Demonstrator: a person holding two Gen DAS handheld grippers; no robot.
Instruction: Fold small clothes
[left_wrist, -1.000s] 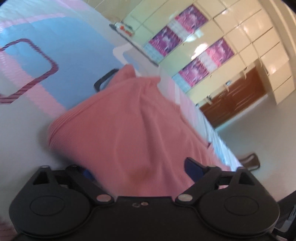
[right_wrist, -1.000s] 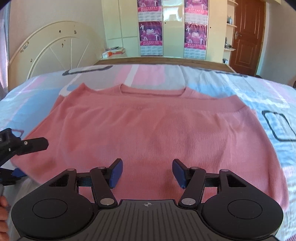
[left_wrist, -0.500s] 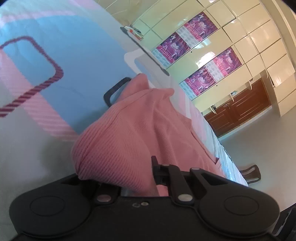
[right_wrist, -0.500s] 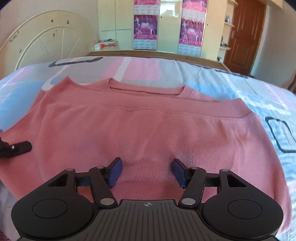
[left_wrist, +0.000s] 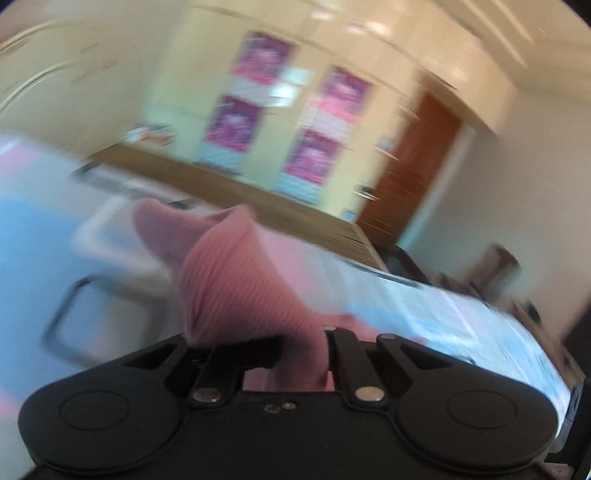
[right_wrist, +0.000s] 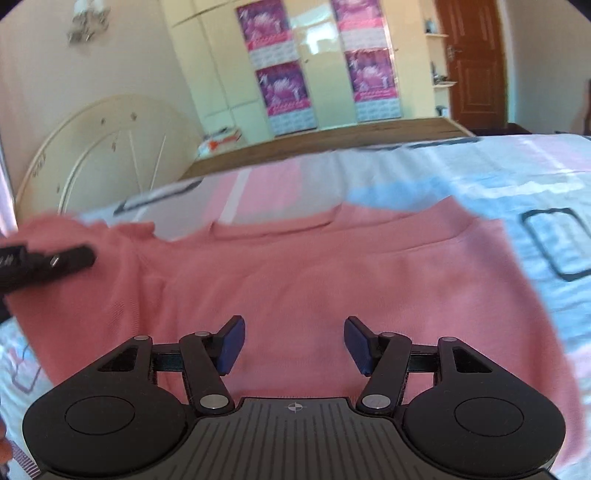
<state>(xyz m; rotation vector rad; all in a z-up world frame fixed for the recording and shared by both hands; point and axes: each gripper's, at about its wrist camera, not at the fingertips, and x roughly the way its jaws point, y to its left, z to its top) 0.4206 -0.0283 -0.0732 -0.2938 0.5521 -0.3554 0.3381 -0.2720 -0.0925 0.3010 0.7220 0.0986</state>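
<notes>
A pink knit sweater (right_wrist: 332, 280) lies spread on the patterned bedspread (right_wrist: 498, 177). In the left wrist view my left gripper (left_wrist: 304, 347) is shut on a bunched edge of the sweater (left_wrist: 236, 280), which rises in a cone in front of the camera. The right wrist view shows the left gripper (right_wrist: 55, 262) at the left edge, lifting that side of the sweater off the bed. My right gripper (right_wrist: 293, 343) hovers over the near hem with its blue pads (right_wrist: 232, 341) apart and nothing between them.
A cream headboard (right_wrist: 99, 147) stands at the left end of the bed. Beyond the bed are a wooden bed frame edge (right_wrist: 332, 136), pale wardrobes with pink posters (right_wrist: 280, 85) and a brown door (right_wrist: 472, 62). A fingertip (right_wrist: 4, 448) shows at the lower left.
My left gripper closed on the sweater's left edge, then rose and rolled, pulling that edge up off the bed. The right gripper stayed open and shifted slightly over the hem.
</notes>
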